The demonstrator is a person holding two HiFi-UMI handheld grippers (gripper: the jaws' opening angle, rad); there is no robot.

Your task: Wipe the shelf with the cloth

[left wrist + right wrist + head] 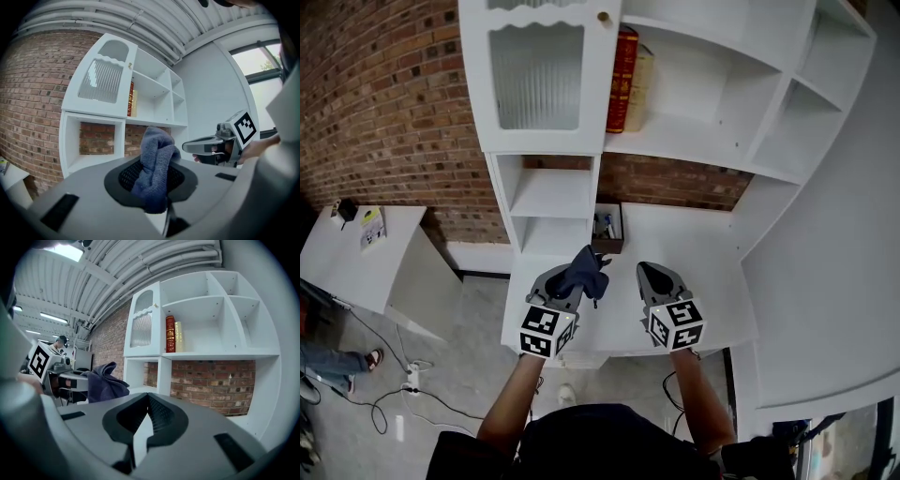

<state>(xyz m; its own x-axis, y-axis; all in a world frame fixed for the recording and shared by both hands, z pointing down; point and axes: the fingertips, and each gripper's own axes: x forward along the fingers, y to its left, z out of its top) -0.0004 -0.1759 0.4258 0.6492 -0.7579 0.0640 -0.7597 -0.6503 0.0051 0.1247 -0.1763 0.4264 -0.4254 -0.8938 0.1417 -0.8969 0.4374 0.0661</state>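
**Cloth Contact**

Head view: the left tool [574, 274] clenches the cloth [587, 267] at frame centre, over the shelf [694, 239].
Left gripper view: the cloth bunches between the jaws; press a broad fold down.
Right gripper view: the right tool [147, 398] is closed and empty; keep it clear.

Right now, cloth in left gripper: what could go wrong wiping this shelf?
1. The cloth sits bunched in the left gripper, so it may slip out or wipe with little contact.
2. The small box at the back of the white surface could get shoved.
3. A sweep on the upper shelf might topple the red book.
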